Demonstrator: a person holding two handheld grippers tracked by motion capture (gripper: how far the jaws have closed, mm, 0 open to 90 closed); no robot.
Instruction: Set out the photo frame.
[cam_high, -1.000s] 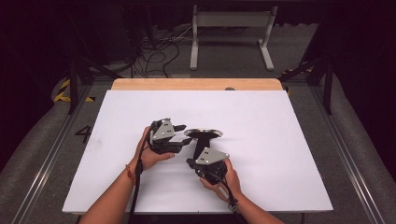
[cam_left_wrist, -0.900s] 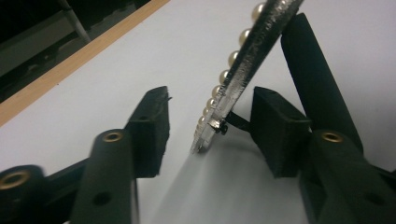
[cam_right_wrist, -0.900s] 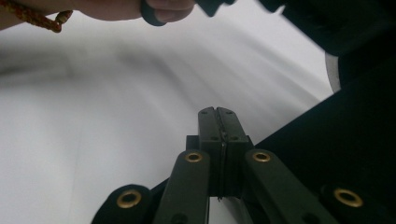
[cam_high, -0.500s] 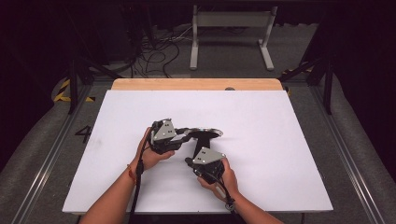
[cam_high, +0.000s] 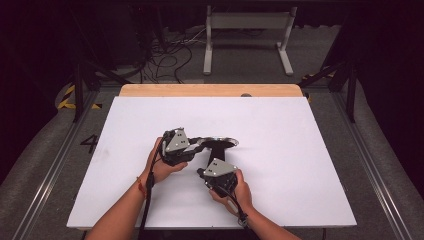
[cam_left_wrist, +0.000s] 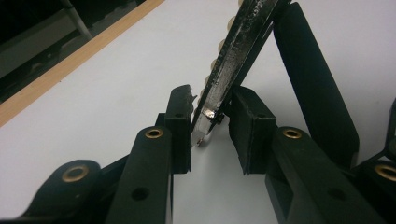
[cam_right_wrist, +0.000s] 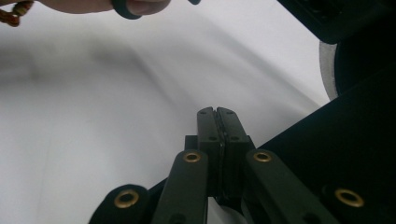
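Observation:
A small black pan (cam_high: 218, 144) with a silvery rim lies at the middle of the white table (cam_high: 300, 150). From its left my left gripper (cam_high: 202, 144) reaches it. In the left gripper view the gripper (cam_left_wrist: 210, 116) has the rim (cam_left_wrist: 229, 60) edge-on between its pads (cam_left_wrist: 180, 112). The jaws have just been closing and now press on that rim. Just in front of the pan my right gripper (cam_high: 206, 164) stands shut. In its own view the right gripper (cam_right_wrist: 217, 112) has its jaws together with nothing between them, and the dark pan (cam_right_wrist: 355, 140) lies to their right.
A wooden strip (cam_high: 210, 90) runs along the table's far edge. Beyond it stand a white stand (cam_high: 247, 30) and loose cables (cam_high: 165, 55) on the floor. Metal rails (cam_high: 380, 170) flank both sides of the table. A finger of the left hand (cam_right_wrist: 135, 5) hangs over the white top.
The right hand has shifted slightly near the pan's front. The left hand and the pan have kept their place.

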